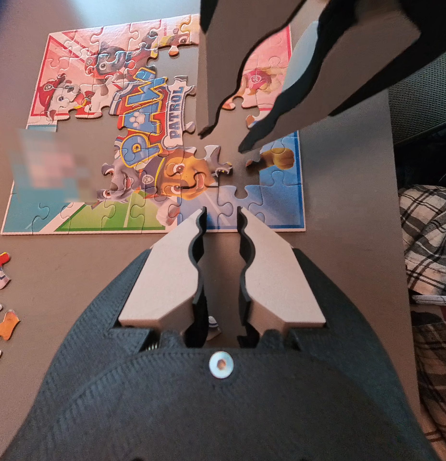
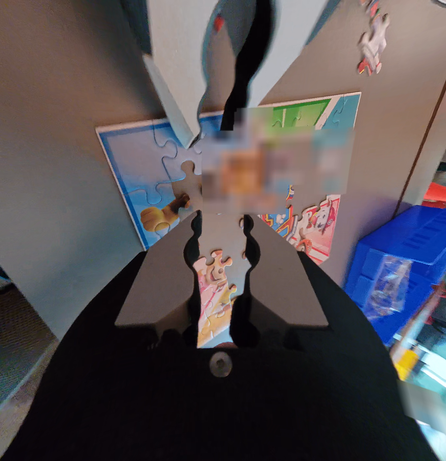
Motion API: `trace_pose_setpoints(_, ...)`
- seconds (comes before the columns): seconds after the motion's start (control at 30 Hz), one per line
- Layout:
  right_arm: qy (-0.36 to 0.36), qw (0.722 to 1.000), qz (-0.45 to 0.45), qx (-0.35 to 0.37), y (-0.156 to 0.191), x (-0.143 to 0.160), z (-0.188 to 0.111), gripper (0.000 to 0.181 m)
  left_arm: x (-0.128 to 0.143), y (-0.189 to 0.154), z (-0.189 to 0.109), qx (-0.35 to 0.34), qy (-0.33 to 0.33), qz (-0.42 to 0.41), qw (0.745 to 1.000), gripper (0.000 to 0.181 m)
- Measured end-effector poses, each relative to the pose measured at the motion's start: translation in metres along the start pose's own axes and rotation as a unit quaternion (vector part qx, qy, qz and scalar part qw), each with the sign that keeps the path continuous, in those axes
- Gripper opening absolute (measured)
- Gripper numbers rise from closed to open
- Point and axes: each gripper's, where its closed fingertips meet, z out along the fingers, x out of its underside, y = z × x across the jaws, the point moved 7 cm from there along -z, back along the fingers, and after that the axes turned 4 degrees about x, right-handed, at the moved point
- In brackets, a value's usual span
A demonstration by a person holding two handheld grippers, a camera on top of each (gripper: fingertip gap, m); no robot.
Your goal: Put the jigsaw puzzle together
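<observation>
Both tongs are open and hold nothing: the left tongs point(image 1: 222, 209) hover just over the near edge of the half-built puzzle point(image 1: 132, 139), and the right tongs point(image 2: 220, 215) reach in from the far side, their tips hanging over the bare gap point(image 1: 238, 172) in the picture just ahead of the left tongs. The puzzle lies flat on the table point(image 1: 341, 224) between the two pairs, with holes in its middle and along its far-left part. Loose pieces point(image 1: 2, 299) wait well off to the left of the left tongs, and one small piece point(image 1: 213, 324) shows low between the left fingers point(image 1: 167, 269), on the table as far as I can tell. The likely trouble is a low tip catching a joined tab and pulling neighbours apart, or shoving the whole sheet across the smooth top; with two pairs so close over one gap, they could also knock together. The table is plain grey-brown and matt. To the right of the left tongs, beyond the table edge, lies plaid cloth point(image 1: 426, 237); right of the right tongs stands a blue plastic crate point(image 2: 396, 269) amid blurred clutter.
</observation>
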Motion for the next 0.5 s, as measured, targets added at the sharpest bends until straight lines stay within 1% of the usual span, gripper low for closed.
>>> trace_pose_setpoints(0.03, -0.021, 0.999, 0.026, -0.011, -0.004, -0.001, -0.002, 0.023, 0.000, 0.000, 0.000, 0.000, 0.000, 0.000, 1.000, 0.023)
trace_pose_setpoints(0.1, -0.057, 0.995, 0.082, -0.016, -0.016, -0.001, 0.001, 0.000, 0.000, 0.000, 0.000, 0.000, 0.000, 0.000, 1.000, 0.023)
trace_pose_setpoints(0.17, -0.073, 0.987, 0.138, -0.041, -0.025, 0.002, 0.016, 0.000, 0.000, 0.000, 0.000, 0.002, 0.000, -0.001, 1.000, 0.023)
trace_pose_setpoints(0.23, -0.091, 0.980, 0.163, -0.070, -0.025, 0.002, 0.033, 0.000, 0.000, 0.001, 0.000, 0.001, -0.002, -0.005, 1.000, 0.023)
trace_pose_setpoints(0.27, -0.100, 0.978, 0.166, -0.075, -0.025, 0.002, 0.036, 0.000, 0.001, 0.002, -0.001, 0.000, -0.003, -0.007, 1.000, 0.024)
trace_pose_setpoints(0.3, -0.093, 0.978, 0.166, -0.082, -0.026, 0.003, 0.036, 0.000, 0.001, 0.002, -0.001, 0.004, -0.004, -0.010, 1.000, 0.024)
trace_pose_setpoints(0.33, -0.083, 0.980, 0.161, -0.080, -0.029, 0.003, 0.034, 0.000, 0.001, 0.002, -0.001, 0.006, -0.004, -0.013, 1.000, 0.024)
trace_pose_setpoints(0.37, -0.093, 0.981, 0.158, -0.067, -0.032, 0.001, 0.031, 0.000, 0.001, 0.003, -0.001, 0.005, -0.004, -0.013, 1.000, 0.025)
trace_pose_setpoints(0.4, -0.106, 0.979, 0.160, -0.071, -0.032, -0.003, 0.030, 0.000, 0.001, 0.003, -0.001, 0.005, -0.003, -0.012, 1.000, 0.025)
trace_pose_setpoints(0.47, -0.082, 0.984, 0.141, -0.074, -0.025, -0.004, 0.037, 0.000, 0.001, 0.003, -0.001, 0.005, -0.003, -0.012, 1.000, 0.023)
trace_pose_setpoints(0.5, -0.091, 0.983, 0.139, -0.072, -0.025, -0.006, 0.037, 0.000, 0.001, 0.003, -0.001, 0.006, -0.004, -0.014, 1.000, 0.023)
